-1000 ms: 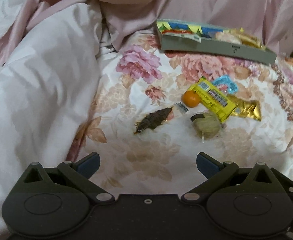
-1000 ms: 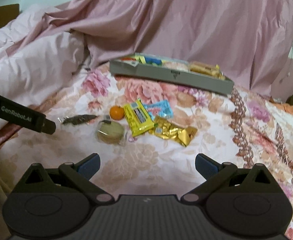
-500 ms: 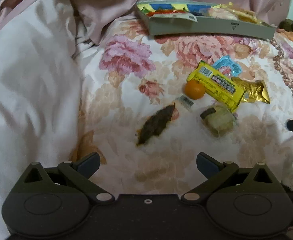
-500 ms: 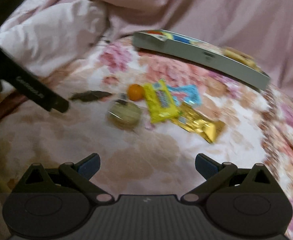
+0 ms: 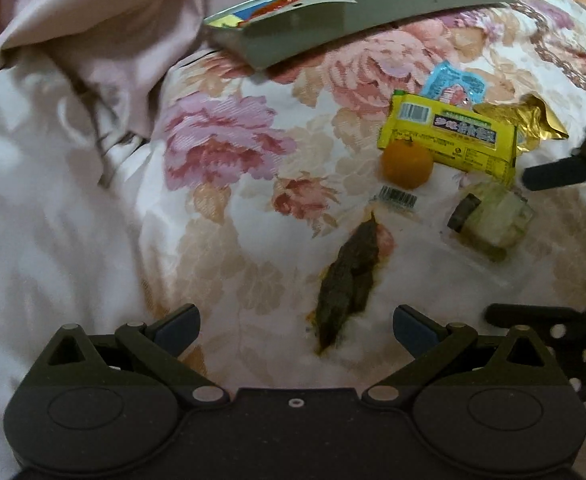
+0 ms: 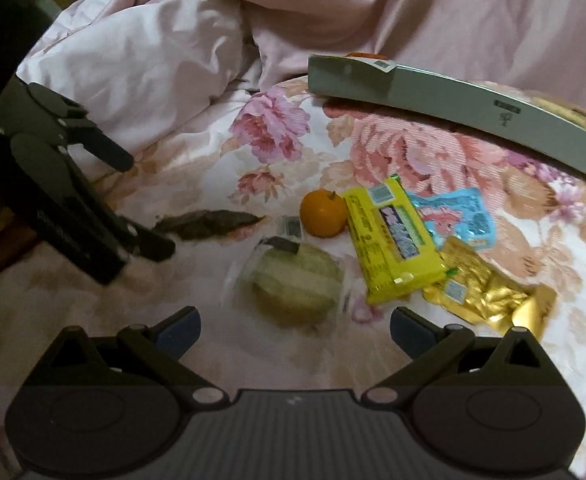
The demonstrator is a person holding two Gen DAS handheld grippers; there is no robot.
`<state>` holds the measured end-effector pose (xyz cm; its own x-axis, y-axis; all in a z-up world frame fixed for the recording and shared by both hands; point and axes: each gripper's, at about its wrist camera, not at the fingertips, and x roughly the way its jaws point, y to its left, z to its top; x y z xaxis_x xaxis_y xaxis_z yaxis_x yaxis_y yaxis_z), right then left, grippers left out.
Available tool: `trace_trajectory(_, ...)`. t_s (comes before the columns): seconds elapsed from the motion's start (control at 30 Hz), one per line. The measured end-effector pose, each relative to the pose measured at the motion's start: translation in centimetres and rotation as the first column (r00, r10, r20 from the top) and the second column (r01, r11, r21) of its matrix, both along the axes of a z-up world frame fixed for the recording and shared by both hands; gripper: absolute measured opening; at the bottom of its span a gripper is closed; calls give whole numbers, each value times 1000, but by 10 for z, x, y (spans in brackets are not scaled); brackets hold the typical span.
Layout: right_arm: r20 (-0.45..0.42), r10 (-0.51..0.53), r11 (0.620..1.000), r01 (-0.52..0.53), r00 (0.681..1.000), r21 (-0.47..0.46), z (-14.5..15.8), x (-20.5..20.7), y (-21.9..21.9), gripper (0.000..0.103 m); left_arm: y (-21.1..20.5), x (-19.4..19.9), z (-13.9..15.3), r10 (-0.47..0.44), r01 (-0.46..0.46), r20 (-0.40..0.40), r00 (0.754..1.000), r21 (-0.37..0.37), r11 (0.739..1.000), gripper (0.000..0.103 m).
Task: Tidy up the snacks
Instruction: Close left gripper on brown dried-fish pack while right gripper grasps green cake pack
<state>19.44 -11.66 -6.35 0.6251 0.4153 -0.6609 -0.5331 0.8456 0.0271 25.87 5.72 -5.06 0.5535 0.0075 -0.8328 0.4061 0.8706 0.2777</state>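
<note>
Floral bedspread (image 5: 229, 152), pink sheet (image 6: 433, 12) bunched behind it

Left gripper (image 5: 295, 322): jaws spread wide, nothing held. It hovers low over a dark brown snack in a clear wrapper (image 5: 347, 280), whose near end lies between the blue-tipped fingers (image 5: 177, 322). In the right wrist view the same gripper (image 6: 149, 204) reaches in from the left, one fingertip just beside the end of the brown snack (image 6: 209, 222)

Right of that snack, a loose cluster: small orange fruit (image 6: 323, 214); below it a round pale-green cake in clear wrap (image 6: 295, 280); then a yellow packet (image 6: 393, 244) touching the fruit, overlapping a light blue packet (image 6: 457, 216) and a gold foil packet (image 6: 489, 294)

Right gripper (image 6: 295, 326): jaws also wide apart, empty, the green cake lying just ahead between the fingers. In the left wrist view its dark fingertip (image 5: 553, 172) shows beside the cake (image 5: 493, 220)

Far side, to the right: a long grey box (image 6: 433, 92) holding more packets, well apart from the cluster
</note>
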Motion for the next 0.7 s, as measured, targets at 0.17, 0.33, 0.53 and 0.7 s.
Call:
trace_trajectory(0.17,6,31,1000,-31,999,1,-7,13,8,103,1,9,-4,-13,13,4,1000,-23,1000,102)
trace_trajectory(0.33,-1,43,999,-43,999,28,-7,22,8,103,2,15,-6,-27,25,-17,999,-94,995,95)
trace_trajectory(0.53,-23,31,998,-30,999,52,-7,24,7,99,2,16,-6,-23,16,-47,999,-146,989,87)
trace_trajectory(0.7,-19,35,998,-34,999,49,-7,22,8,96,-2,13,-6,-50,44,-40,998,-134,990,83)
